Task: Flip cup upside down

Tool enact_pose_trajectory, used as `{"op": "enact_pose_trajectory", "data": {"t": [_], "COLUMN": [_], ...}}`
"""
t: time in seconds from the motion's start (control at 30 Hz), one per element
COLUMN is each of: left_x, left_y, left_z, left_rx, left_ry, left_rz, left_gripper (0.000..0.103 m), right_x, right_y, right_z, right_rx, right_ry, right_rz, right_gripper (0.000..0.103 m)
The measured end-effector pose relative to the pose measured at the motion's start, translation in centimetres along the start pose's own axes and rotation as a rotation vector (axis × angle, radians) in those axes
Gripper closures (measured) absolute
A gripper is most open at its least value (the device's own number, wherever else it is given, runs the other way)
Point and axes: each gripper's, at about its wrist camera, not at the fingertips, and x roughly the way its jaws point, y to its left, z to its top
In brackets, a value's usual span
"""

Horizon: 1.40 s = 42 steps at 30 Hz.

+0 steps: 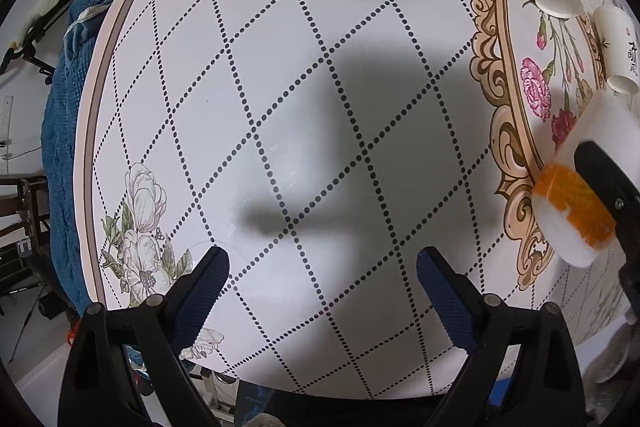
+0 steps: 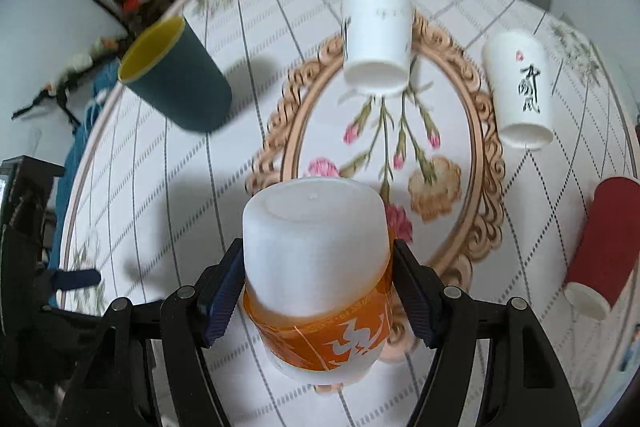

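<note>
Gripping the white cup with the orange band, base turned up, held above the tabletop, right gripper jaws clamped on its sides, left gripper jaws apart, nothing held.

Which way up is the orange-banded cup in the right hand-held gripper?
Upside down: the orange-banded white cup shows its closed base on top, rim pointing down at the table, held between the right hand-held gripper fingers.
</note>
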Motion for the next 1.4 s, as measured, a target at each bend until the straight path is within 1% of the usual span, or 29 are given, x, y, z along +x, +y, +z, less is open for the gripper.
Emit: {"op": "enact_pose_trajectory", "data": {"t": [0.1,0.2,0.3,0.47,0.57,0.6,0.63,0.67,0.7,0.73,0.77,0.83,0.9,0.97,1.07,1.13,1.2,1.4], "left_x": [0.2,0.3,0.7,0.8,0.4,0.1,-0.2,-0.7,-1.2,-2.0,-2.5,-3.9,-5.5,-7.1,-9.5,-11.0,-12.2,-18.0], "left_y": [-0.6,-1.2,-1.8,-2.7,-2.8,-2.4,-2.2,-2.4,-2.4,-2.3,-2.3,-2.3,-2.5,-2.7,-2.7,-2.7,-2.5,-2.4], "left_z": [-0.5,-0.6,-0.9,-2.1,-2.8,-3.2,-3.6,-3.9,-4.3,-4.6,-4.9,-5.9,-6.9,-7.9,-9.3,-10.2,-11.0,-14.4], "left_rx": [0.014,0.031,0.05,0.072,0.078,0.078,0.078,0.078,0.081,0.085,0.09,0.102,0.121,0.138,0.153,0.155,0.164,0.16], "left_ry": [-0.002,-0.004,-0.01,-0.023,-0.047,-0.056,-0.067,-0.076,-0.092,-0.107,-0.123,-0.16,-0.198,-0.239,-0.282,-0.303,-0.332,-0.438], "left_rz": [0.012,0.013,0.015,0.012,0.019,0.022,0.025,0.027,0.028,0.028,0.03,0.029,0.018,0.016,0.0,-0.024,-0.028,-0.065], "left_gripper": [0.007,0.007,0.007,0.007,0.007,0.007,0.007,0.007,0.007,0.007,0.007,0.007,0.006,0.004,0.004,0.004,0.004,0.004], "right_x": [0.6,0.3,0.1,0.3,0.6,0.5,0.4,0.2,-0.1,-0.5,-1.0,-2.8,-5.1,-7.4,-10.3,-12.2,-14.4,-21.7], "right_y": [0.8,1.1,1.3,1.3,1.3,1.2,1.1,1.0,0.8,0.6,0.3,-0.1,-0.3,-0.4,-0.7,-1.2,-1.5,-1.7], "right_z": [-1.4,-2.6,-3.7,-5.3,-6.3,-6.6,-6.9,-7.2,-7.6,-7.9,-8.4,-9.4,-10.3,-11.2,-12.3,-12.9,-13.4,-15.1], "right_rx": [-0.011,-0.04,-0.057,-0.061,-0.054,-0.042,-0.03,-0.016,0.002,0.015,0.03,0.062,0.095,0.111,0.132,0.161,0.177,0.19], "right_ry": [-0.083,-0.118,-0.112,-0.068,-0.045,-0.035,-0.029,-0.018,-0.001,0.004,-0.012,-0.026,-0.048,-0.07,-0.098,-0.115,-0.139,-0.204], "right_rz": [-0.008,-0.012,-0.013,-0.024,-0.037,-0.039,-0.038,-0.029,-0.019,-0.019,-0.014,-0.041,-0.09,-0.159,-0.22,-0.233,-0.255,-0.26], "right_gripper": [0.03,0.03,0.03,0.03,0.029,0.027,0.02,0.01,0.007,0.007,0.007,0.007,0.007,0.005,0.005,0.005,0.005,0.005]}}
